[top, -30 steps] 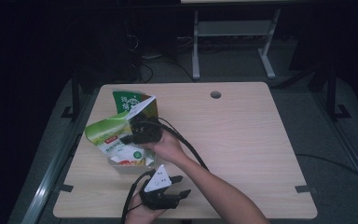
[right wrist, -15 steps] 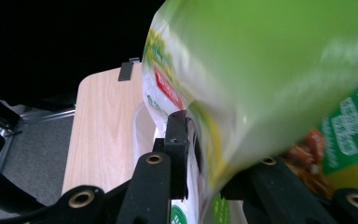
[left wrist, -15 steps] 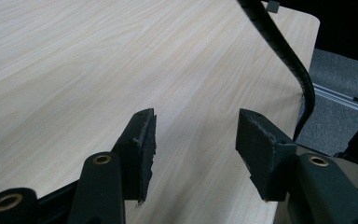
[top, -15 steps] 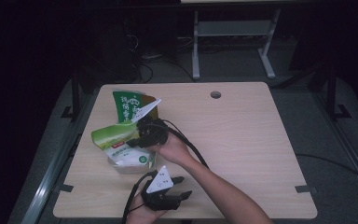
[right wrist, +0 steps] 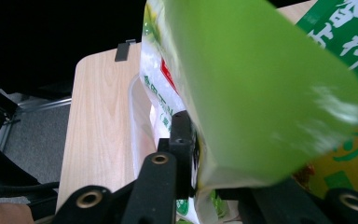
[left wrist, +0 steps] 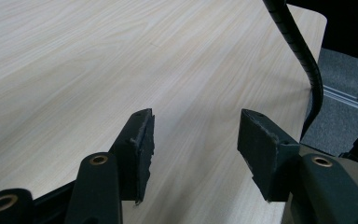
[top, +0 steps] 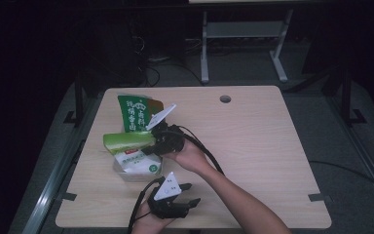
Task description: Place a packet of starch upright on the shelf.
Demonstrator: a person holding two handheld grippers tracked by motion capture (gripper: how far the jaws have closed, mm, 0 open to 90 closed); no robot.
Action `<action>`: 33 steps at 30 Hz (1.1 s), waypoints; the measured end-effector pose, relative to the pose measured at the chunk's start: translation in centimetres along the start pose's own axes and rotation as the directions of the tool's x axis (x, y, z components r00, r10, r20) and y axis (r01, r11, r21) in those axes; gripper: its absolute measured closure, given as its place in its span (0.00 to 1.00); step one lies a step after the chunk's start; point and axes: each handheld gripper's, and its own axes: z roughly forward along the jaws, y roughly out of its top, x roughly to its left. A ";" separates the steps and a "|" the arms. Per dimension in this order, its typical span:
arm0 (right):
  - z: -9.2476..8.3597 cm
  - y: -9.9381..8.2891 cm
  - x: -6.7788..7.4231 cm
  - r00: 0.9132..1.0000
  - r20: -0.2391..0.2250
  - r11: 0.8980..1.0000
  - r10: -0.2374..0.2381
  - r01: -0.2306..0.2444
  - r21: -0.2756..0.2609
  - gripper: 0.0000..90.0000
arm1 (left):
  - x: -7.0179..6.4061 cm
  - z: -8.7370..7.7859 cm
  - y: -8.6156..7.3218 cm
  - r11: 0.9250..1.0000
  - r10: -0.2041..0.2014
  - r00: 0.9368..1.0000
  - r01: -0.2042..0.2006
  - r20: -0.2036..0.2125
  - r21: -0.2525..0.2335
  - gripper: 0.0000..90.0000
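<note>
A light green packet (top: 128,142) is gripped by the right gripper (top: 161,141), held clear of the table (top: 253,146) near its left side. In the right gripper view the packet (right wrist: 261,93) is seen pinched by its edge between the two black jaws, its body stretching up and away from them. The jaws have just been closing a little further, with the packet between them. Directly beneath the held packet a white tub with a green label (top: 139,165) is set on the table; in the right gripper view it is glimpsed just beyond the left jaw, though blur makes its shape hard to tell. Behind the jaws a dark green bag (top: 135,113) is propped up, with what is probably a yellow pack just beside it. The left gripper (top: 187,194) is rested near the front edge of the table. Its jaws are spread apart with nothing between them, and bare table (left wrist: 74,70) is seen ahead of them.
</note>
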 end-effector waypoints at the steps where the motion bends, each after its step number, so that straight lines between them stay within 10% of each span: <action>1: -0.2 0.0 0.0 1.000 0.000 1.000 0.005 -0.005 -0.008 0.86 | 0.0 0.0 0.0 1.000 0.002 1.000 -0.002 -0.001 0.000 0.50; 24: -0.9 -1.1 -0.6 1.000 -0.013 1.000 0.019 -0.020 -0.023 0.92 | 0.3 0.0 0.1 1.000 0.006 1.000 -0.006 -0.020 -0.006 0.49; 33: -1.6 -1.3 -0.6 1.000 -0.011 0.999 0.028 -0.028 -0.034 0.79 | 0.7 -0.2 0.1 1.000 0.002 0.999 -0.002 -0.037 -0.006 0.46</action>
